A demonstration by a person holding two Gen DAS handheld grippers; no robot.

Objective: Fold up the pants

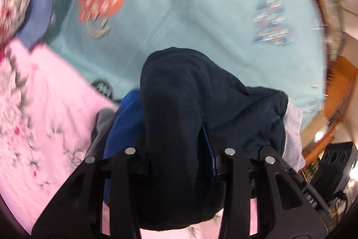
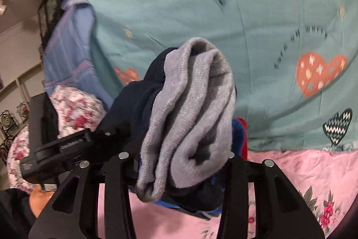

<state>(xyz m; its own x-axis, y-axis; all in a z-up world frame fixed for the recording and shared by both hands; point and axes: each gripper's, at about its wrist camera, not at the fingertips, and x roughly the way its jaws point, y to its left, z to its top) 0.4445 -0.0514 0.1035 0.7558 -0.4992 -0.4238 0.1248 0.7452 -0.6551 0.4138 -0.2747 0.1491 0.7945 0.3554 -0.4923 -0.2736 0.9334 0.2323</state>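
The pants (image 1: 179, 86) are dark navy with a bright blue inner layer (image 1: 125, 122) and a white pocket lining (image 1: 293, 127). In the left wrist view they hang bunched over my left gripper (image 1: 179, 142), which is shut on them and holds them above the bed; its fingertips are hidden under the cloth. In the right wrist view a grey ribbed hem (image 2: 197, 93) and navy cloth (image 2: 134, 104) fill my right gripper (image 2: 179, 156), shut on the pants. The left gripper's black body (image 2: 67, 145) shows close by at the left, with a hand (image 2: 40, 198) below it.
Below lies a bed with a teal sheet (image 1: 201, 3) printed with hearts, and a pink floral cover (image 1: 44, 104) along its near side. A blue plaid pillow (image 2: 69, 48) and a floral pillow (image 2: 73, 109) lie at one end. Wooden furniture (image 1: 340, 86) stands beyond the bed's edge.
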